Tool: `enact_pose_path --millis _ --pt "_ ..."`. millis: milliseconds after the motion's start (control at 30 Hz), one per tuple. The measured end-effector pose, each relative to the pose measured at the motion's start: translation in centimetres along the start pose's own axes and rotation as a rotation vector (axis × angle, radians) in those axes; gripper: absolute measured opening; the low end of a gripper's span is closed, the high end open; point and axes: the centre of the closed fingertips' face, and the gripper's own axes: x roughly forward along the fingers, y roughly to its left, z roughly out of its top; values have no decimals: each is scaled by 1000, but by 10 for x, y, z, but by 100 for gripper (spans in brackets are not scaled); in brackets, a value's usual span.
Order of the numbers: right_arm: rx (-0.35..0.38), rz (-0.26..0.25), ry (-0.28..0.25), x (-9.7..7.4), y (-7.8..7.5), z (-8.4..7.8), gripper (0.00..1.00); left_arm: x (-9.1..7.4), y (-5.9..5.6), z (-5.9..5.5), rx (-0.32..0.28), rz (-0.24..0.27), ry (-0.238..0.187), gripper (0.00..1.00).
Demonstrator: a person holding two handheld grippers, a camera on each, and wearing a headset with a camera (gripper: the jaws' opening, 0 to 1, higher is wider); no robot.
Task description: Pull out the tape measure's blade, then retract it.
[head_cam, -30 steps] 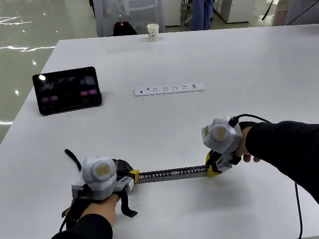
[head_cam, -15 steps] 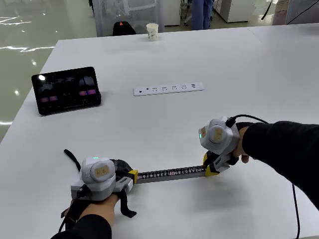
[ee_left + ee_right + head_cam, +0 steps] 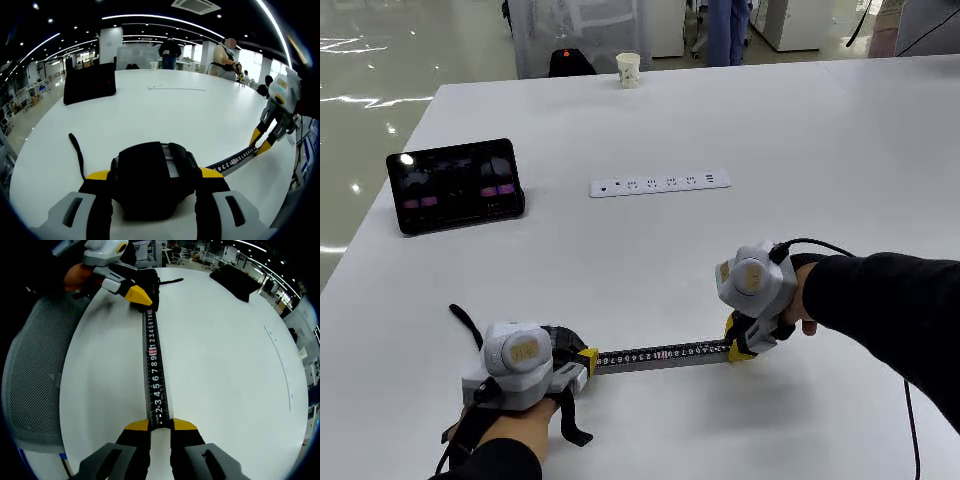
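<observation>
The black tape measure case (image 3: 560, 338) lies on the white table at the near left, and my left gripper (image 3: 576, 358) is shut on it. In the left gripper view the case (image 3: 150, 165) sits squeezed between the yellow-tipped jaws of that gripper (image 3: 155, 176). Its blade (image 3: 660, 354) runs flat along the table to the right. My right gripper (image 3: 734, 349) is shut on the blade's end. In the right gripper view the numbered blade (image 3: 152, 365) stretches from my right gripper (image 3: 160, 426) up to the case (image 3: 148, 285).
A dark tablet (image 3: 455, 185) stands at the left, a white power strip (image 3: 660, 183) lies mid-table, and a paper cup (image 3: 628, 68) stands at the far edge. The case's black strap (image 3: 468, 322) trails left. People stand beyond the table (image 3: 150, 105).
My right gripper has moved a little to the left toward the case with the blade's end in it, so the exposed blade is slightly shorter. The left gripper has stayed in place.
</observation>
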Motion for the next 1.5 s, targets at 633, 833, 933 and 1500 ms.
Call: enact_pose_path --millis 633,833,933,1500 --pt "6 1 7 3 1 8 11 1 0 0 -3 -2 4 62" --pt "11 0 14 4 0 11 11 0 0 0 -3 -1 5 62" --pt "12 0 16 5 0 11 11 -1 0 -1 -3 -2 4 62" --pt "40 -3 1 8 1 22 11 -2 0 -1 -2 -3 6 62"
